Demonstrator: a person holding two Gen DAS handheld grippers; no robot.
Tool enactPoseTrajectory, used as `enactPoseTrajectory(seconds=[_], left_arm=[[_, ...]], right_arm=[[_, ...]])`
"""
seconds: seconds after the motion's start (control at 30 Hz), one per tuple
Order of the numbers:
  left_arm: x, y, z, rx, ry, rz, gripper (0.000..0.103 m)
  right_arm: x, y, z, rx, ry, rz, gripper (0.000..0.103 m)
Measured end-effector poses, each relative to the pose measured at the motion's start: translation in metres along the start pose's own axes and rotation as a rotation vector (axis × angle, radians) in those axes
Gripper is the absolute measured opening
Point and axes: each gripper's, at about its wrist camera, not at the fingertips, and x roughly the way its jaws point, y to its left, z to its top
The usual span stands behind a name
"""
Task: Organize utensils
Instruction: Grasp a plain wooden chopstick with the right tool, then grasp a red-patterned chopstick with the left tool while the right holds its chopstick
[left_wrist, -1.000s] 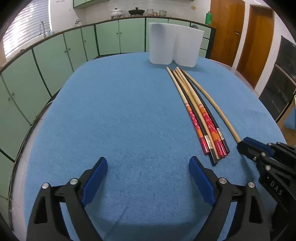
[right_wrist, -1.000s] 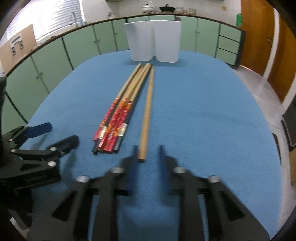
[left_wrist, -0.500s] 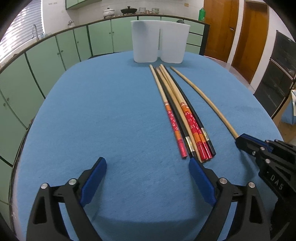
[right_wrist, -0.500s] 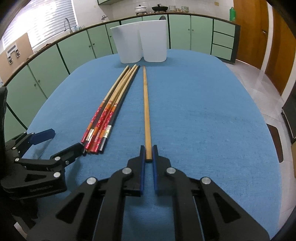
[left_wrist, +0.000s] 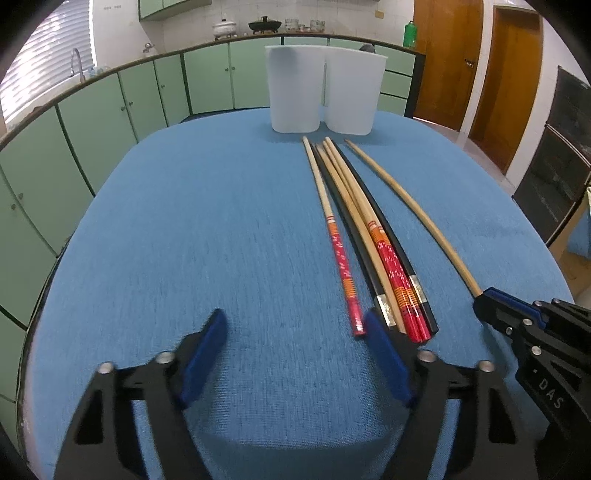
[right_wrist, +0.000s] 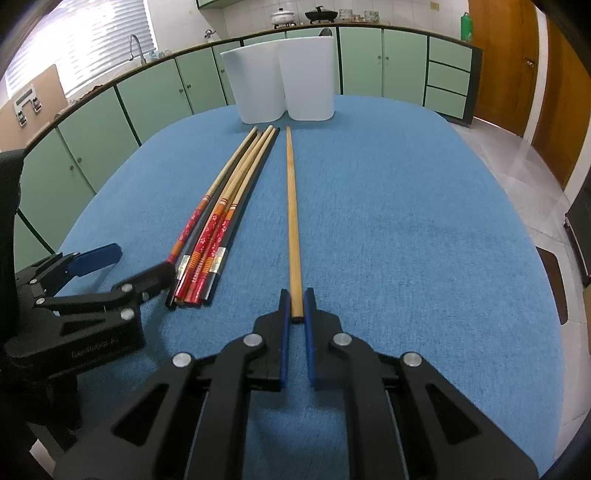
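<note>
A plain wooden chopstick (right_wrist: 292, 214) lies alone on the blue table, pointing at two white cups (right_wrist: 280, 86). My right gripper (right_wrist: 296, 304) is shut on its near end; the same chopstick (left_wrist: 410, 210) and gripper (left_wrist: 484, 301) show at the right of the left wrist view. A bundle of several red-patterned and black chopsticks (left_wrist: 369, 236) lies left of it, also seen in the right wrist view (right_wrist: 221, 218). My left gripper (left_wrist: 295, 332) is open and empty, its right finger touching the bundle's near ends.
The two white cups (left_wrist: 325, 94) stand side by side at the far edge of the round blue table (left_wrist: 207, 221). Green cabinets ring the room behind. Wooden doors stand at the right.
My right gripper has closed onto the near end of the plain chopstick. My left gripper has shifted right, toward the bundle's near ends, still open.
</note>
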Motion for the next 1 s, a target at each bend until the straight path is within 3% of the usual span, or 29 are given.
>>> enactPoseTrajectory(seconds=[0.17,0.37,0.6,1.0], left_arm=[[-0.003,0.001,0.000,-0.005,-0.014,-0.010,0.035],[-0.002,-0.003,0.003,-0.004,-0.020,-0.044,0.006],[-0.010,0.001,0.006,-0.021,-0.041,-0.058,0.006],[-0.082,0.013,0.037,-0.021,-0.205,-0.066,0.006]], right_arm=[[0.000,0.005,-0.001,-0.029,-0.002,-0.032,0.008],[0.000,0.000,-0.001,-0.010,-0.008,-0.009,0.006],[-0.013,-0.003,-0.003,-0.007,-0.042,0.008,0.006],[-0.069,-0.009,0.029,-0.001,-0.170,0.024,0.006]])
